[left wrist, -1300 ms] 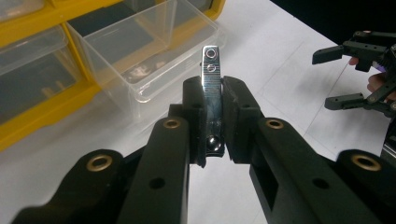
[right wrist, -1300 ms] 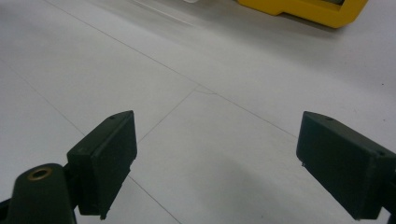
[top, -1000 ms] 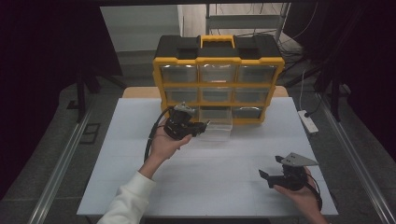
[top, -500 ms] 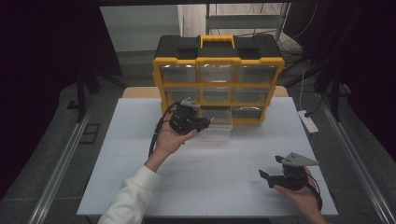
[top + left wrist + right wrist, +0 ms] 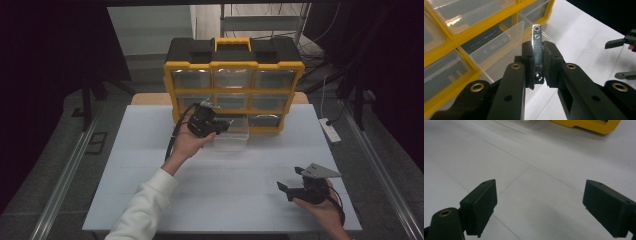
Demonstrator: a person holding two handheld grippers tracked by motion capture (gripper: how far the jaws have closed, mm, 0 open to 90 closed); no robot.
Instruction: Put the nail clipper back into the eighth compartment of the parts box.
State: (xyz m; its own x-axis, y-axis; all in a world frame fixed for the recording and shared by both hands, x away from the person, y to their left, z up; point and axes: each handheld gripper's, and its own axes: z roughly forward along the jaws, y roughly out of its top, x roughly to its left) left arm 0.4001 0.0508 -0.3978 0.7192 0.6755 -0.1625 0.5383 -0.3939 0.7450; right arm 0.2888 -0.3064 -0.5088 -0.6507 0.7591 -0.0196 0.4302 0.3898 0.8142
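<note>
From the high view, you held your left gripper [image 5: 220,126] up at the front of the yellow organizer [image 5: 234,82], just over the clear drawer [image 5: 232,135] that stood pulled out from its bottom row onto the white table [image 5: 150,200]. Your right gripper [image 5: 295,187] rested low near the table's near right corner, well apart from the cabinet, likely just parked out of the way.

In the left gripper view, your jaws were pinching a small shiny metal piece [image 5: 537,50] upright between the pads, its drilled end sticking up past the tips. It hung above the open drawer [image 5: 499,47], so I judge you were either lifting it out or about to drop it in; I cannot tell which.

In the right gripper view, your right gripper [image 5: 539,205] had its jaws spread wide over bare table [image 5: 524,157] with nothing between them, the organizer's yellow base [image 5: 586,125] far ahead.
</note>
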